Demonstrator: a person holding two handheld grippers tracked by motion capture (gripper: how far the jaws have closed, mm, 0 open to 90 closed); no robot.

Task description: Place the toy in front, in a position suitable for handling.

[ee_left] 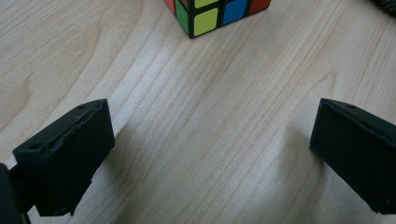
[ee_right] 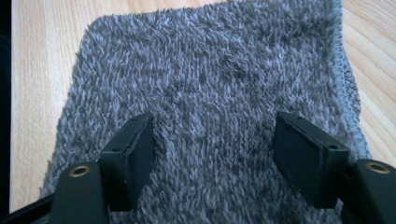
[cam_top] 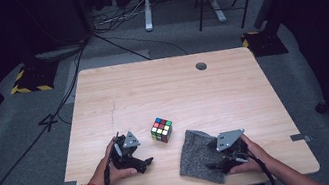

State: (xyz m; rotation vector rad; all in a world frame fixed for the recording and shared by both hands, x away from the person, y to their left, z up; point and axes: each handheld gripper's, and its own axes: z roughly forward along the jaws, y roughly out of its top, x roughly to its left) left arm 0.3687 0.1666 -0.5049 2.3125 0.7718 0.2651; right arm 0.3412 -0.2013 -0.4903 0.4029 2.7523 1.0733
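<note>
A scrambled colour cube (cam_top: 161, 130) sits near the middle of the wooden table (cam_top: 166, 87). My left gripper (cam_top: 146, 164) rests low on the table to the cube's front left, jaws wide open over bare wood; the cube's lower corner (ee_left: 210, 14) lies just beyond them. A grey fuzzy cloth (cam_top: 198, 155) lies flat at the front right. My right gripper (cam_top: 215, 166) hovers over the cloth (ee_right: 210, 93), jaws open with the pile between and beneath them, gripping nothing.
A round cable hole (cam_top: 201, 66) sits near the table's far edge. Beyond the table are floor cables, a white desk leg (cam_top: 145, 4) and yellow-black striped stand bases (cam_top: 29, 84). Bare wood spreads over the far half of the table.
</note>
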